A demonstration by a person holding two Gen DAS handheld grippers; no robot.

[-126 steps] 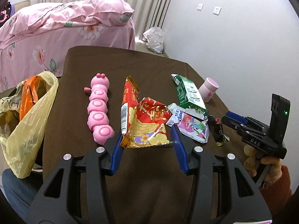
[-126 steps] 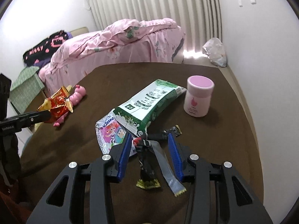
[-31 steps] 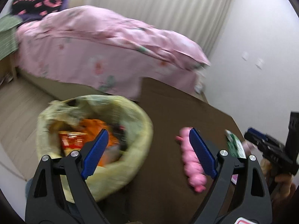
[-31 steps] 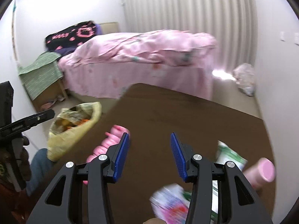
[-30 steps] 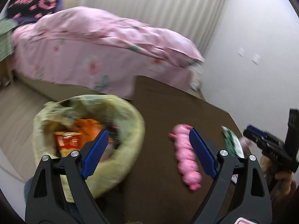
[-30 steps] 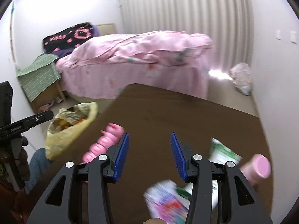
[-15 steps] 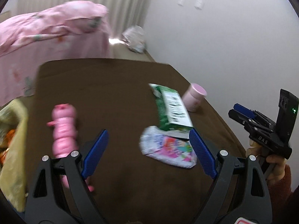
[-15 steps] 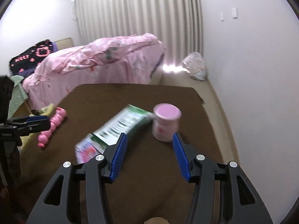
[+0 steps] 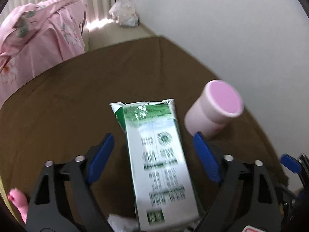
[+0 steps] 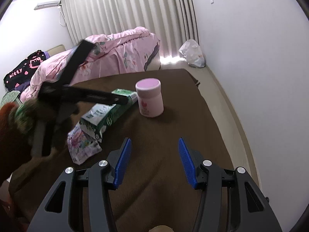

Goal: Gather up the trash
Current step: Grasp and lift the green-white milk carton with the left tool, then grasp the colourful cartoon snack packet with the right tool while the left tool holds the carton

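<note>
**A:** ok so where's the trash at right now?

**B:** the green and white carton (image 9: 160, 160) is lying flat on the brown table (image 9: 63, 112), long side pointing away from the left wrist camera. There's a crumpled colourful wrapper (image 10: 82, 145) touching its near end, partly tucked under it.

**A:** and the left gripper (image 9: 154, 154)?

**B:** right over the carton, one blue pad either side. Jaws are closing but there's a clear gap on both sides, so nothing's gripped. The shot's pretty blurry.

**A:** right gripper (image 10: 154, 159)?

**B:** hovering over bare tablecloth, jaws well apart, nothing between them. The wrapper sits just off to its left.

**A:** anything else on there?

**B:** a pink jar (image 10: 149, 97) standing upright just beside the carton's far end, can't tell if they touch. A pink toy (image 9: 18, 201) peeks in at the bottom left of the left view. Behind the table there's a bed with a pink quilt (image 10: 115, 56), and a white plastic bag (image 10: 192, 56) on the floor by the curtain.
</note>
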